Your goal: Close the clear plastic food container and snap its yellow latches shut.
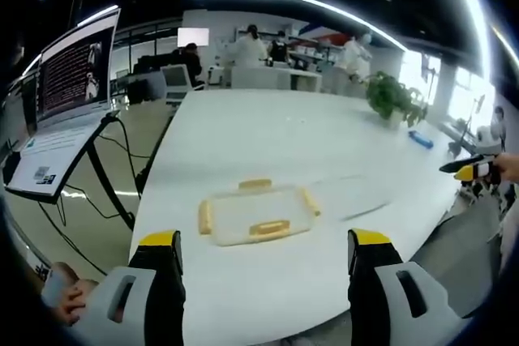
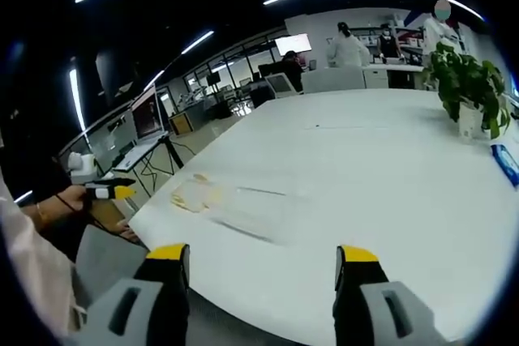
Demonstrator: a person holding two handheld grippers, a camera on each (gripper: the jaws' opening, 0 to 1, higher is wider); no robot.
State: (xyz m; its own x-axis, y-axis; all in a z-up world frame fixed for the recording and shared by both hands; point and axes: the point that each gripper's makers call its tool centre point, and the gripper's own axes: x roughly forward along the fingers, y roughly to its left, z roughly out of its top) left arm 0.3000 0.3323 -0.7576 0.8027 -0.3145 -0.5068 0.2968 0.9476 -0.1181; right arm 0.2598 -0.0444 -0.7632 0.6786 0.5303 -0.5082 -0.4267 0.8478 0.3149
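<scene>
Two grippers, the left gripper (image 1: 265, 253) and right gripper (image 2: 262, 265), hung with jaws spread, empty, off the white table's (image 1: 268, 135) near edge, where the clear container (image 1: 257, 214) lay.

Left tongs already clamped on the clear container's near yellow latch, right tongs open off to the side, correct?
Not quite. In the left gripper view the left tongs are open and hold nothing; the clear container lies apart from them on the white table, its near yellow latch untouched. The right tongs are open, as you said.
</scene>
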